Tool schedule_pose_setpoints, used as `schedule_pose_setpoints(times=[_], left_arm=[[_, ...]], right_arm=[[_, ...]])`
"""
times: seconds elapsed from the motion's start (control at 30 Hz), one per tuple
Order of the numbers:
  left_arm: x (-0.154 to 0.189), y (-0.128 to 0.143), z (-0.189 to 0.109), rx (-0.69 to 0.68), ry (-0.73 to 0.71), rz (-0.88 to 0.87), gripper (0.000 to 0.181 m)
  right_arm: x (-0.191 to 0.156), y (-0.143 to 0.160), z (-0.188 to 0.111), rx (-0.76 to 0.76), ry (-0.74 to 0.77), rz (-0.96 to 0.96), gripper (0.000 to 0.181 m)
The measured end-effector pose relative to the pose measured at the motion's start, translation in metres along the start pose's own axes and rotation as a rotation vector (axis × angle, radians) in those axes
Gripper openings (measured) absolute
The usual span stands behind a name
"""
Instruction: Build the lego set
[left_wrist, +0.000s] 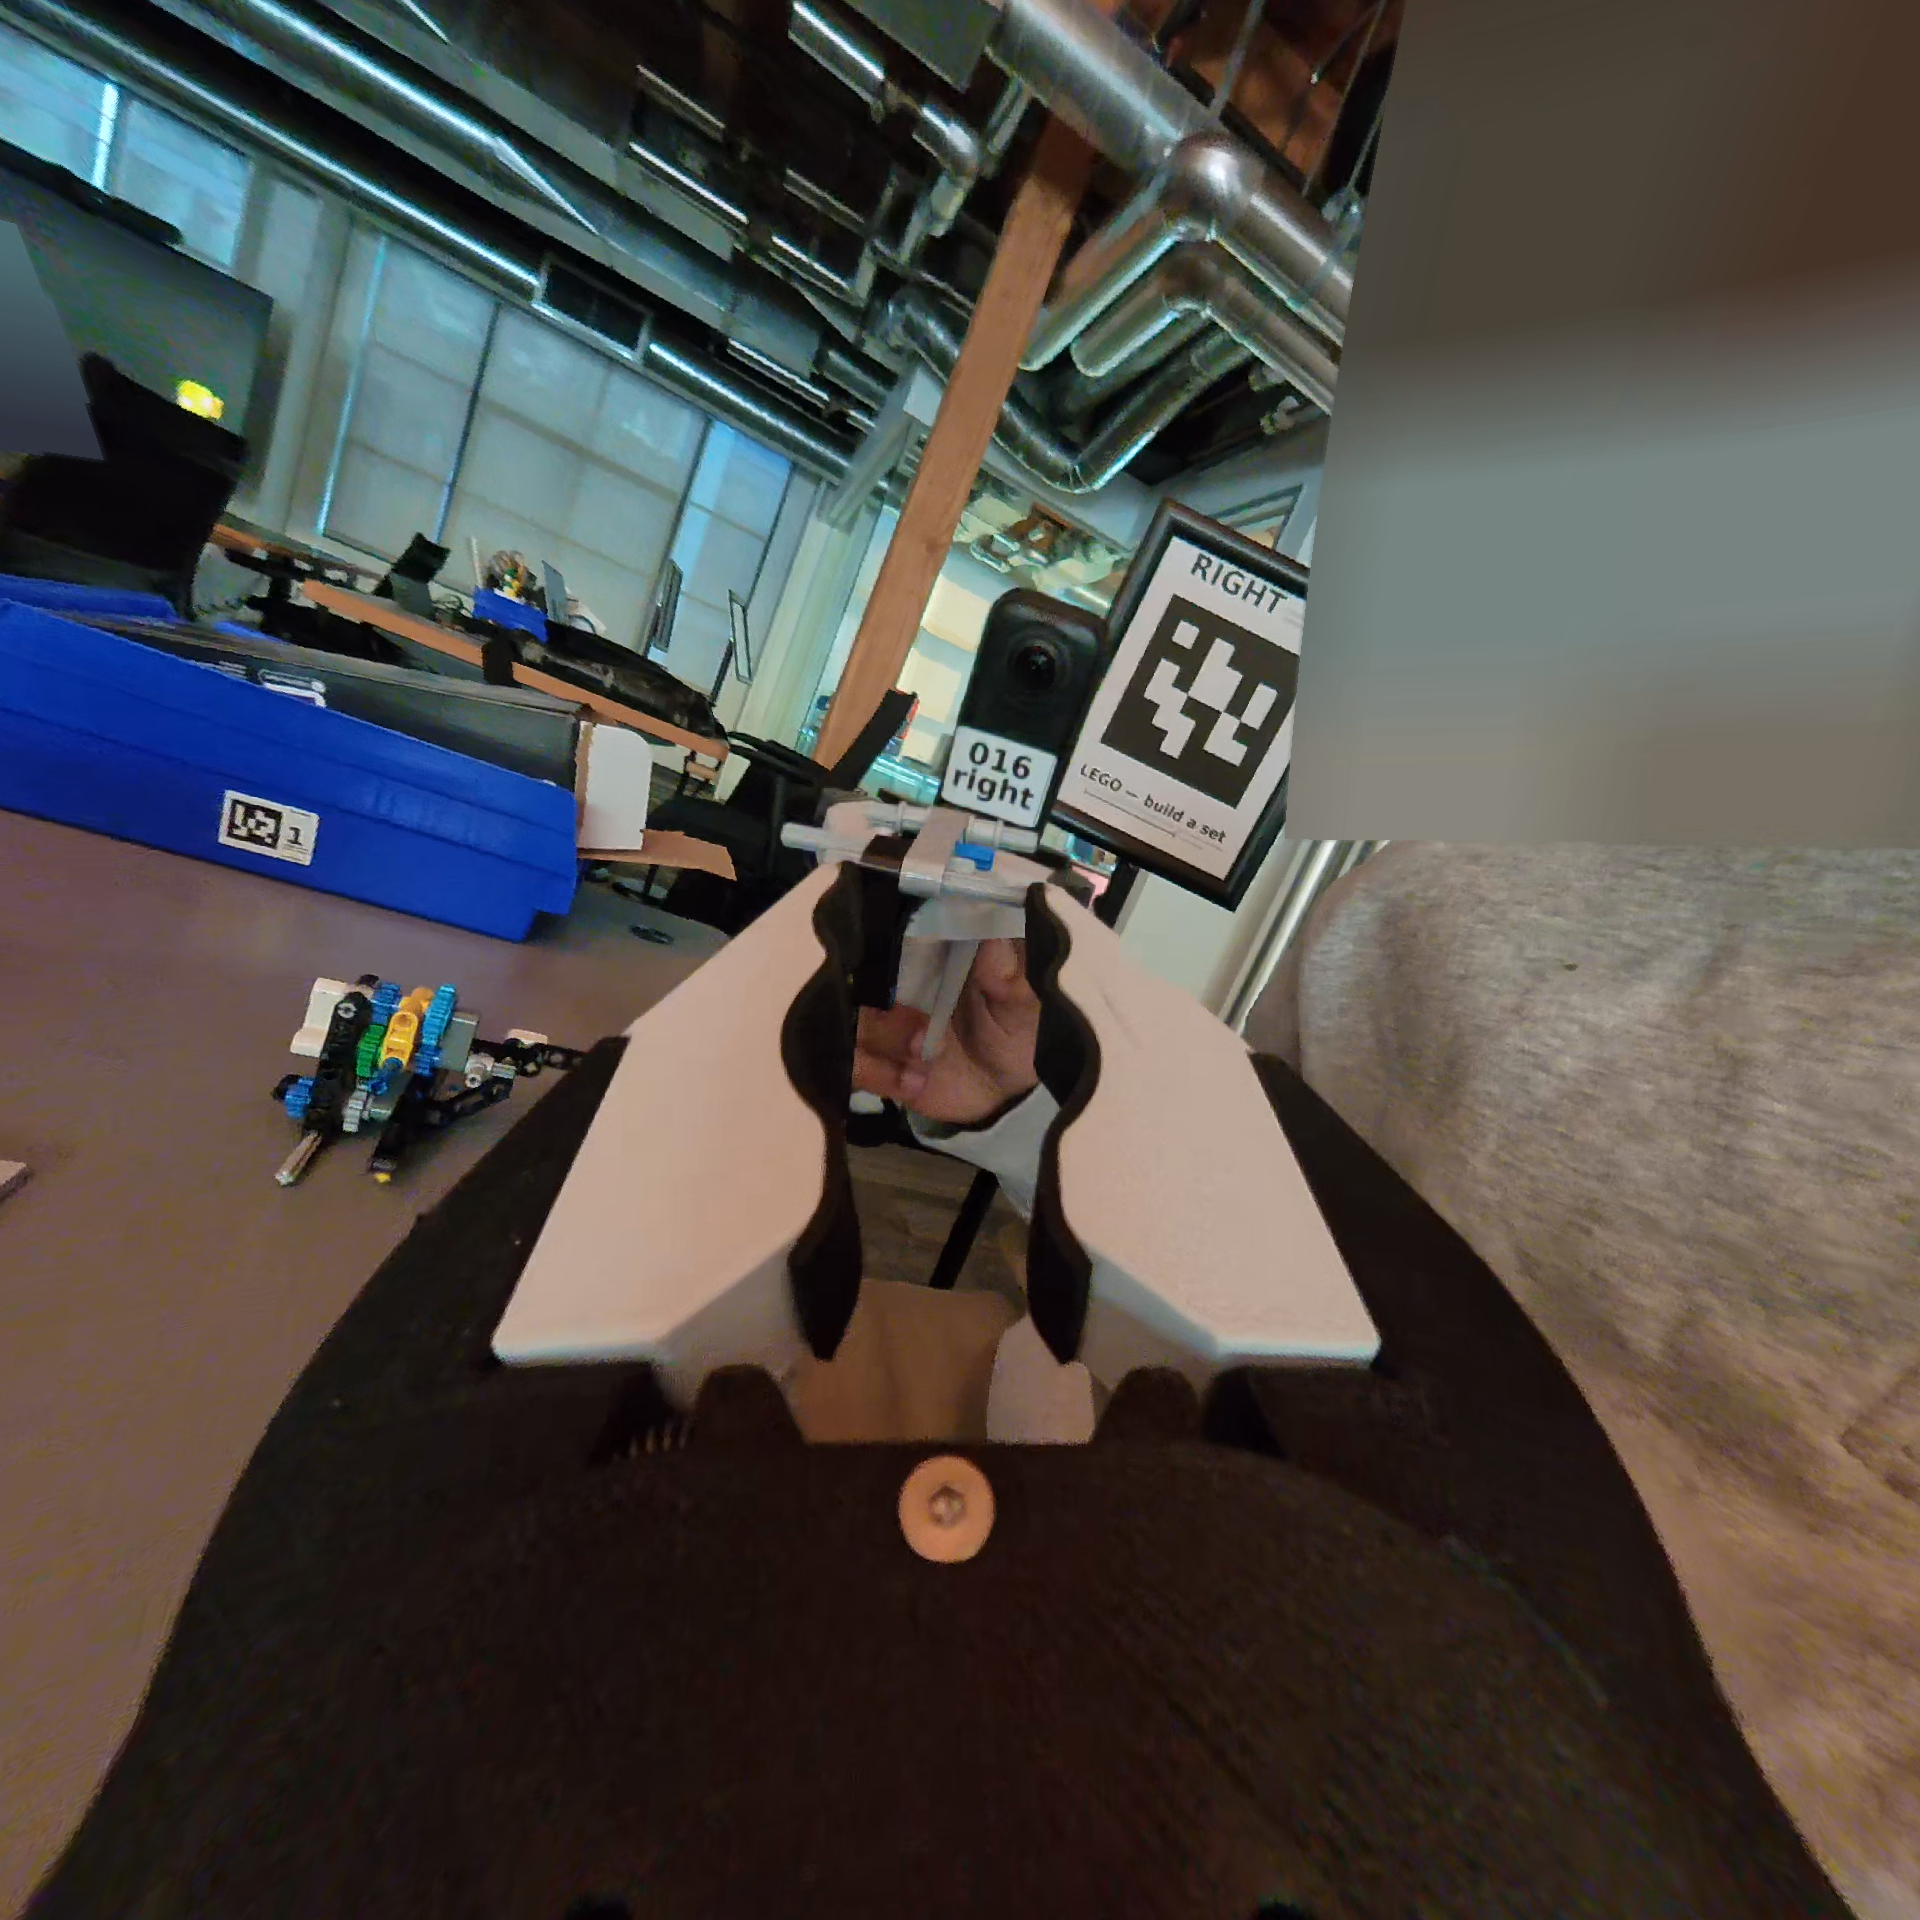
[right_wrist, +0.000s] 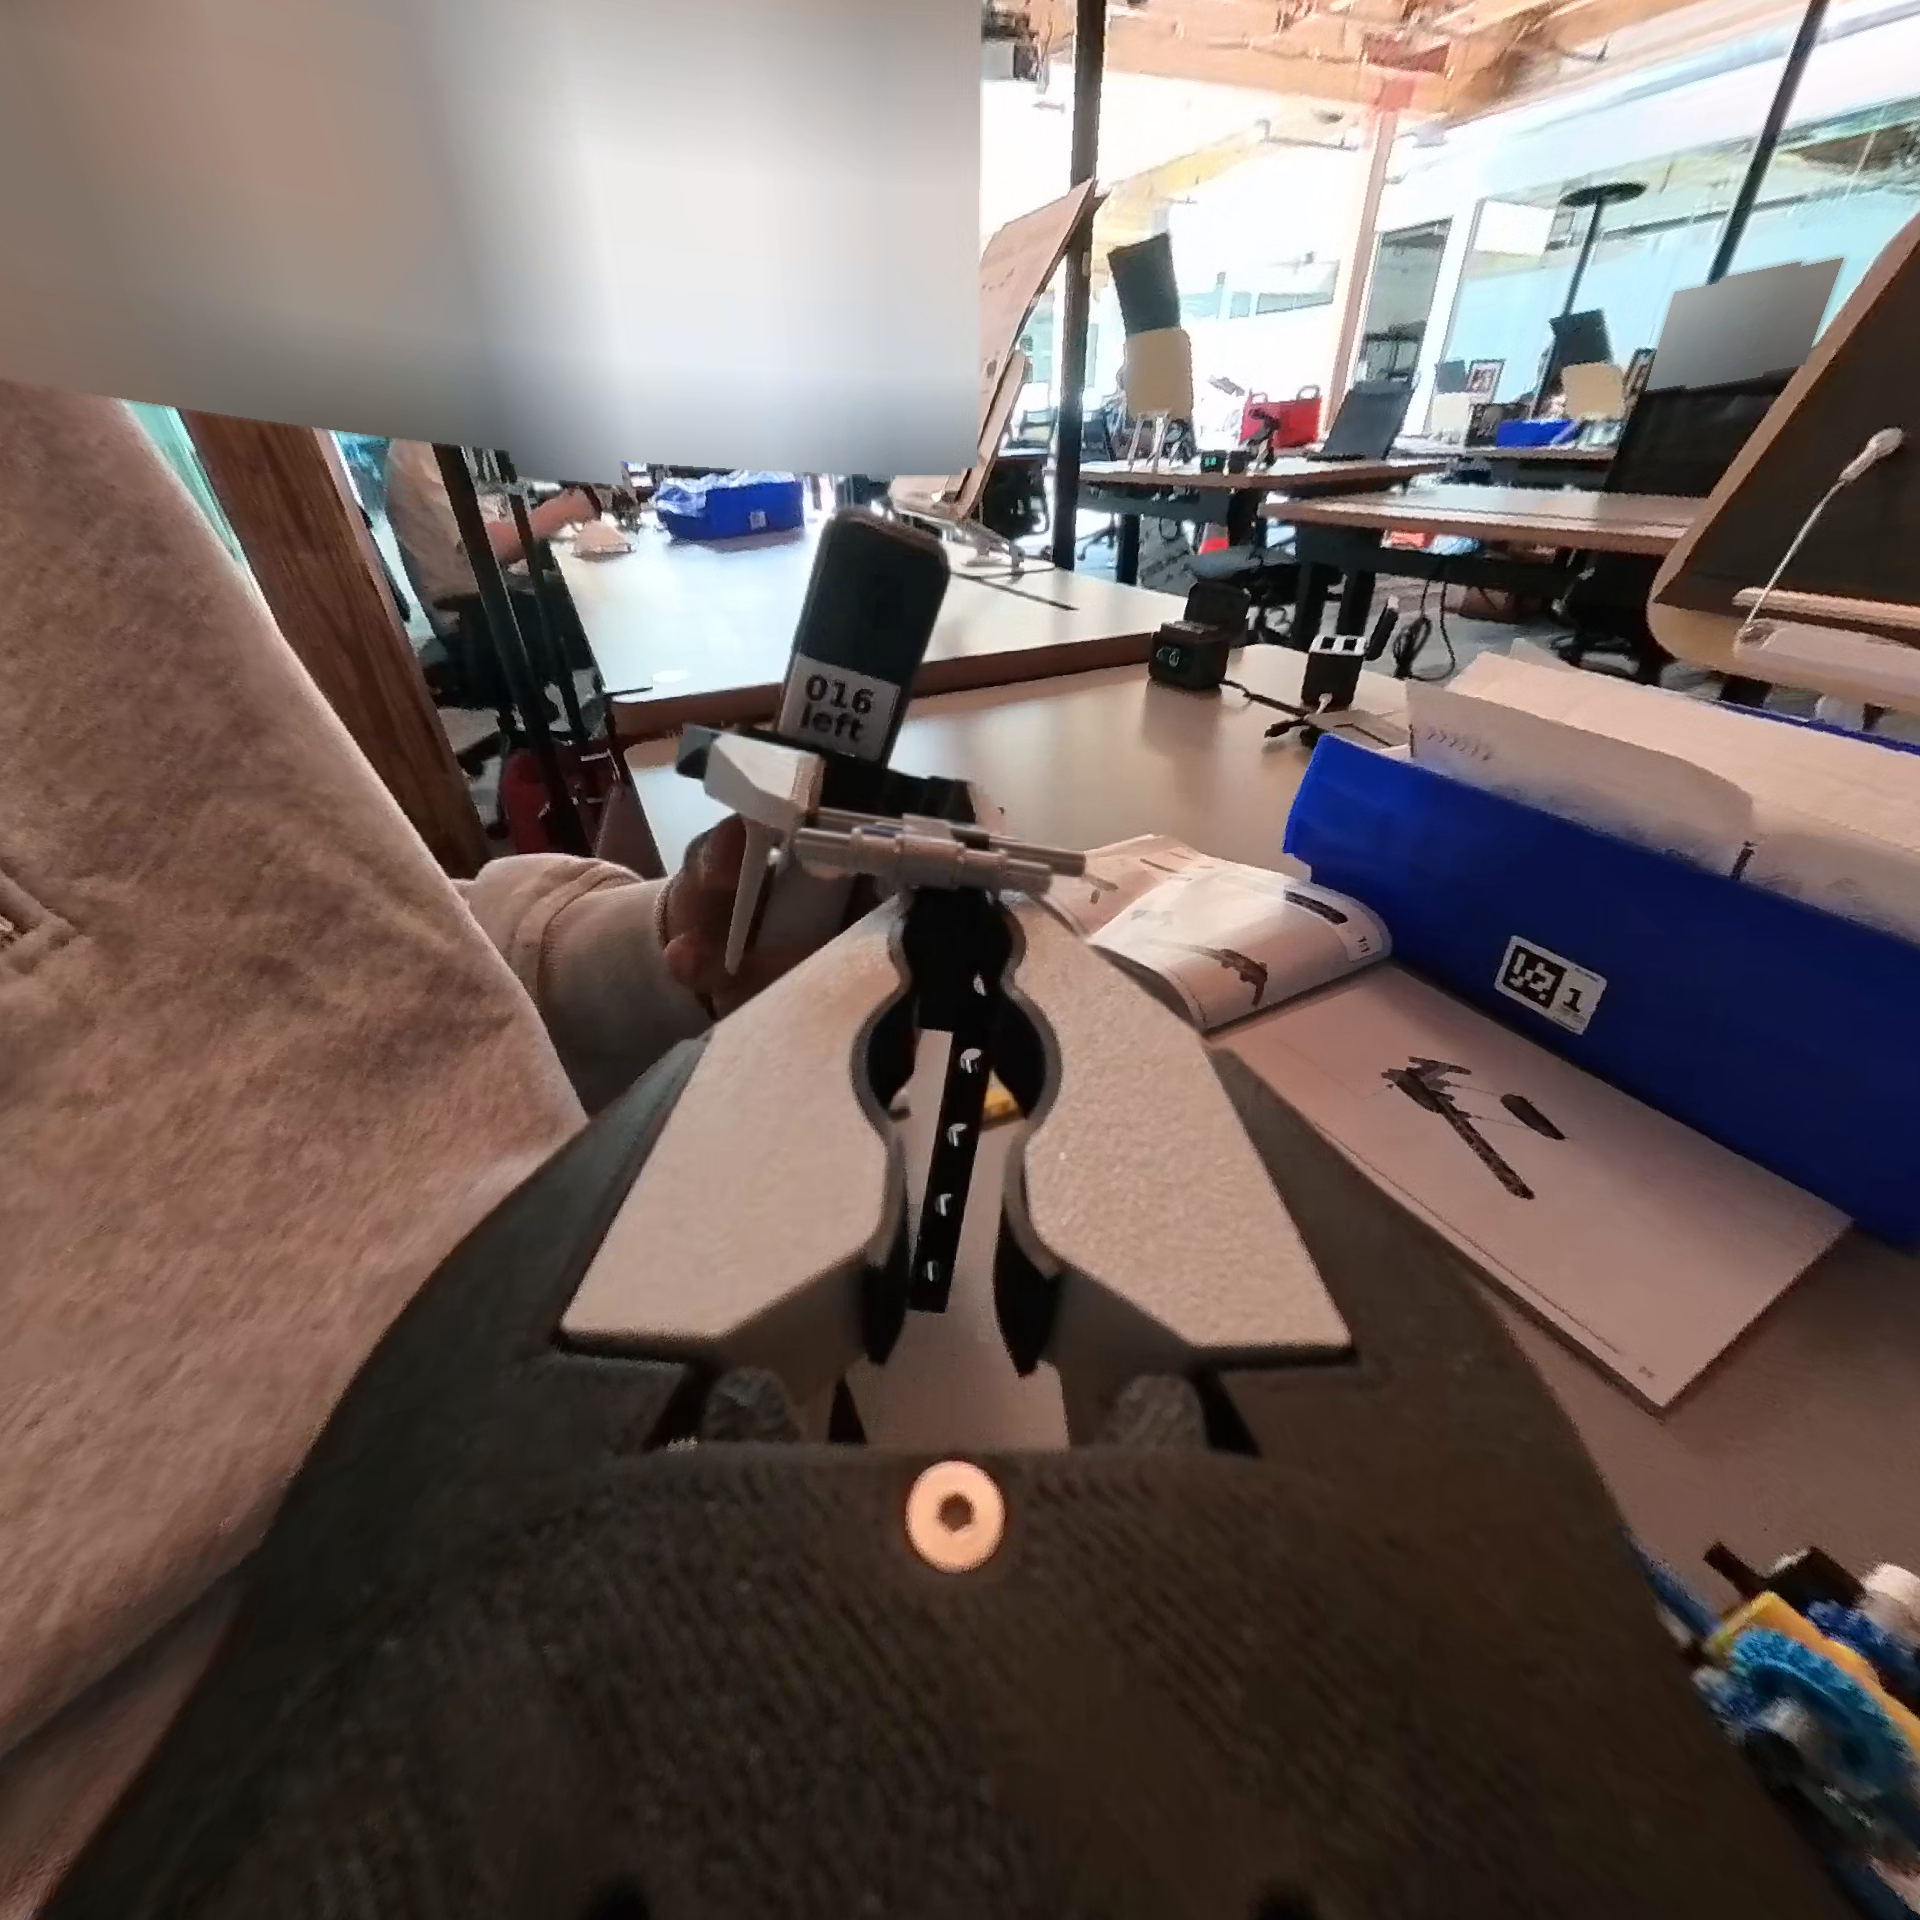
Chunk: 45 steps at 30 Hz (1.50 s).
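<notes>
Grey axle piece (right_wrist: 940, 852) crosses right hand-held gripper's (right_wrist: 951, 920) fingertips.

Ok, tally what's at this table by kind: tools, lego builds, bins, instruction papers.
Tools: 2 (left tool, right tool)
Lego builds: 2 (held build, coloured build)
Blue bin: 1
Instruction papers: 2 (booklet, loose sheet)
Total: 7
</notes>
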<state>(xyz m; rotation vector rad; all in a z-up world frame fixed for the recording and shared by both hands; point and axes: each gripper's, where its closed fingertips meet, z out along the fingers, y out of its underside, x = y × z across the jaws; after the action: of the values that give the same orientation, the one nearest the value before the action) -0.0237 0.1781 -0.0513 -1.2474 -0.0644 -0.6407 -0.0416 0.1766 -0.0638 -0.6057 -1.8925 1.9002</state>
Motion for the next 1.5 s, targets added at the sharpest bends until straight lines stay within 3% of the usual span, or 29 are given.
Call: schedule_pose_setpoints(times=[0.1,0.3,0.4,0.53,0.67,0.87,1.17,1.5], left_arm=[[-0.001,-0.002,-0.002,0.016,-0.016,0.014,0.027],[-0.002,-0.011,-0.009,0.047,-0.06,0.071,0.045],[-0.006,0.007,-0.013,-0.101,-0.097,0.141,0.039],[-0.017,0.039,-0.028,-0.371,-0.189,0.216,0.038],[-0.007,0.046,-0.025,-0.417,-0.151,0.208,0.044],[-0.005,0.077,-0.017,-0.577,-0.146,0.223,0.044],[-0.007,0.083,-0.015,-0.589,-0.148,0.224,0.04],[-0.01,0.082,-0.017,-0.582,-0.164,0.216,0.029]], right_arm=[[0.001,-0.001,0.002,0.011,0.011,-0.004,0.007],[0.001,0.002,0.004,-0.037,0.03,-0.045,0.006],[-0.001,0.011,0.003,-0.123,0.021,-0.078,0.007],[-0.005,0.04,-0.004,-0.388,-0.003,-0.171,0.007],[-0.011,0.058,-0.01,-0.582,-0.066,-0.23,0.007],[-0.016,0.07,-0.015,-0.689,-0.195,-0.169,0.007],[-0.02,0.082,-0.019,-0.749,-0.262,-0.061,0.007],[-0.023,0.077,-0.02,-0.687,-0.317,0.072,0.008]])
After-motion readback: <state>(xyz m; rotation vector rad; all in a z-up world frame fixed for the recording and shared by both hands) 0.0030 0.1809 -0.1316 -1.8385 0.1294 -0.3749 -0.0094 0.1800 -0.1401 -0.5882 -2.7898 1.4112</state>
